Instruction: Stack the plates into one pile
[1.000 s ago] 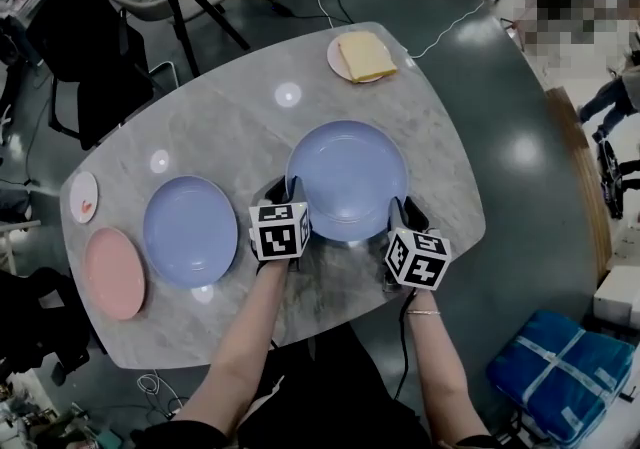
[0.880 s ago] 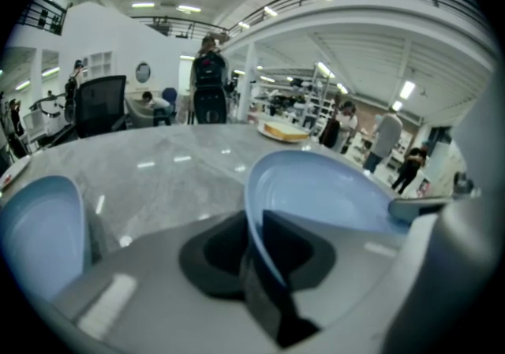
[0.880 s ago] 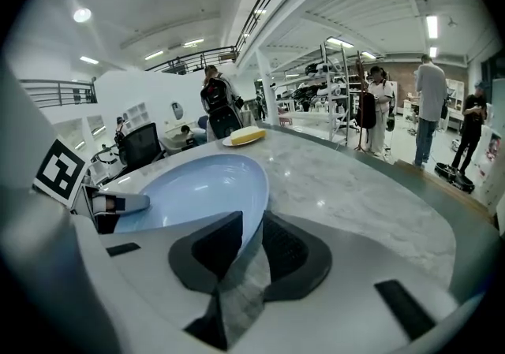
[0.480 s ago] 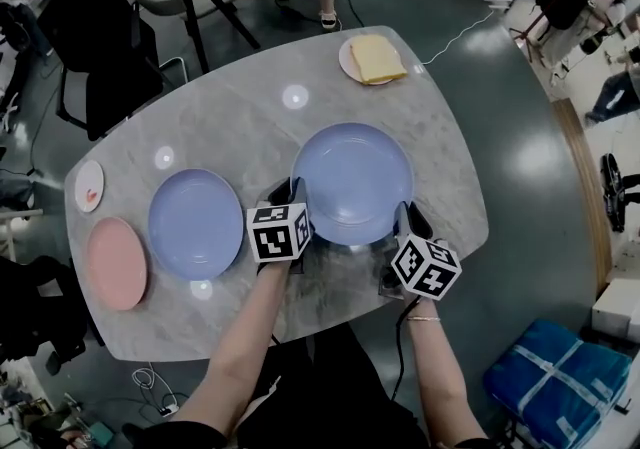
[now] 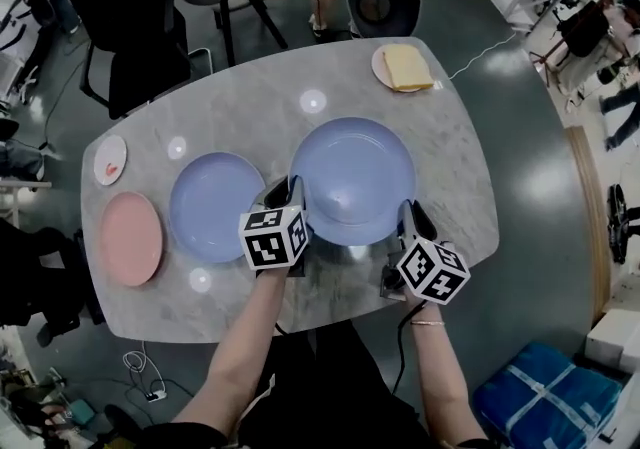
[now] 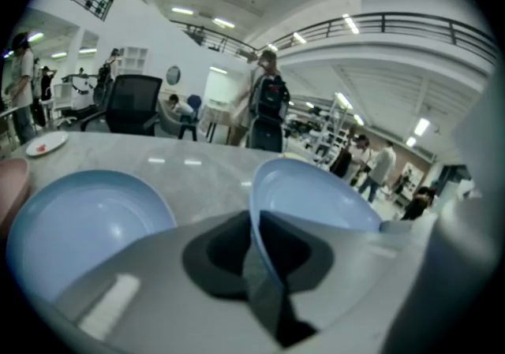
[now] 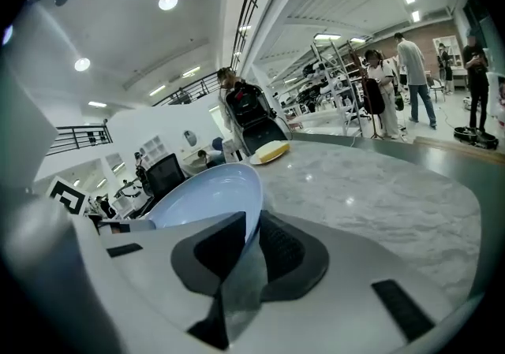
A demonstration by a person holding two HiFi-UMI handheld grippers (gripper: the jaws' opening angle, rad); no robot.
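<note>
Pinching the big round light-blue plate (image 5: 352, 172) by its near rim, left gripper (image 5: 288, 193) and right gripper (image 5: 410, 219) have both just closed onto it, holding it above the grey marble table (image 5: 450, 147), right beside a second blue plate (image 5: 212, 205).

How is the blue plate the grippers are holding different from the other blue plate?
The larger round blue plate is pinched at its rim by the left gripper and right gripper, whose jaws have just been closing; the smaller round blue plate lies untouched on the marble table. The smaller sits beside a pink plate, the larger farther away. Both are plain light blue.
</note>
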